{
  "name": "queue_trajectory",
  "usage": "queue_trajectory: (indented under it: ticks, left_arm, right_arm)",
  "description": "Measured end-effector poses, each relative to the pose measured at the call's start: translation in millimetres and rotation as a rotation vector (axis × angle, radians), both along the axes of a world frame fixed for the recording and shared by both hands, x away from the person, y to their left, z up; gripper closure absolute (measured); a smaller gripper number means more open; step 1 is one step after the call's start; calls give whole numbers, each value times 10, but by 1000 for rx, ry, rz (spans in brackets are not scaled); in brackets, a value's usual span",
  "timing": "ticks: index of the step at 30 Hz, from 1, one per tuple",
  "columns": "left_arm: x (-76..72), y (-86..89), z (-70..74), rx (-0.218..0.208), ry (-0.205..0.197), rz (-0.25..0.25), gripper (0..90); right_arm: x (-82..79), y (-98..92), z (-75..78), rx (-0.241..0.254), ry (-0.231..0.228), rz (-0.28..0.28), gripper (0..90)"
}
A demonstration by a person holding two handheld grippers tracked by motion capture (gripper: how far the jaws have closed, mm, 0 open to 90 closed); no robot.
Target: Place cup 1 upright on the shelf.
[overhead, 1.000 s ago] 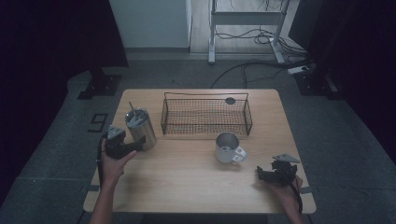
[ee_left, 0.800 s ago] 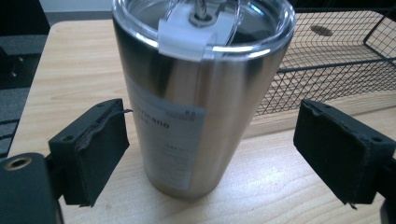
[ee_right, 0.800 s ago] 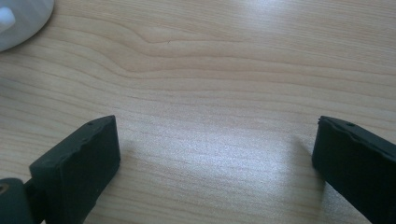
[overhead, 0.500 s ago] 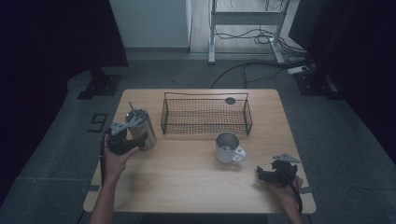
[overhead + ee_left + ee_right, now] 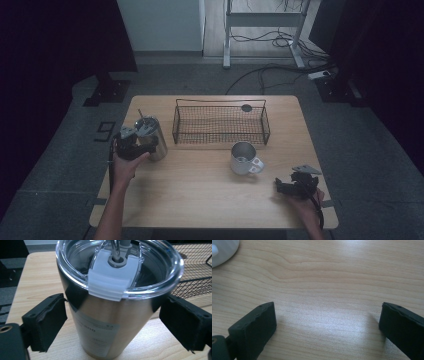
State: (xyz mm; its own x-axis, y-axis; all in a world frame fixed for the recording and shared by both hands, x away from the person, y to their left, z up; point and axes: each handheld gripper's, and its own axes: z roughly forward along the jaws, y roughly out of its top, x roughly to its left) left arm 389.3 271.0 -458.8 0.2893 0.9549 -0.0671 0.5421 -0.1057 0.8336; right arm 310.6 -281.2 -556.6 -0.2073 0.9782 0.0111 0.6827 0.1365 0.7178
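left gripper (image 5: 112,315): fingers just opening, astride tumbler (image 5: 110,322) (upright) | right gripper (image 5: 327,322): fingers apart

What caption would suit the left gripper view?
Left gripper, jaws just opening, straddles a steel tumbler with a clear lid on the wooden table.

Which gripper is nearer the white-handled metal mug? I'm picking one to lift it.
Right. The right gripper sits just right of and nearer than the mug; the left gripper straddles the steel tumbler far left.
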Motion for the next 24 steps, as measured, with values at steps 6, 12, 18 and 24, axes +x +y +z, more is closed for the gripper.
queue_trajectory:
  ticks: [6, 12, 18, 24]
  left_arm:
    - [60, 3, -39, -24, 1, -8, 54]
    - [108, 27, -48, -52, 28, -22, 40]
    - [164, -9, -5, -19, 58, -19, 32]
    - [198, -38, -3, 6, 74, -12, 26]
  right_arm:
    - [-1, -1, 0, 2, -2, -3, 20]
    - [-3, -2, 2, 1, -3, -2, 25]
    - [-4, -2, 2, 2, -4, -4, 29]
    - [-4, -2, 3, 2, -4, -4, 31]
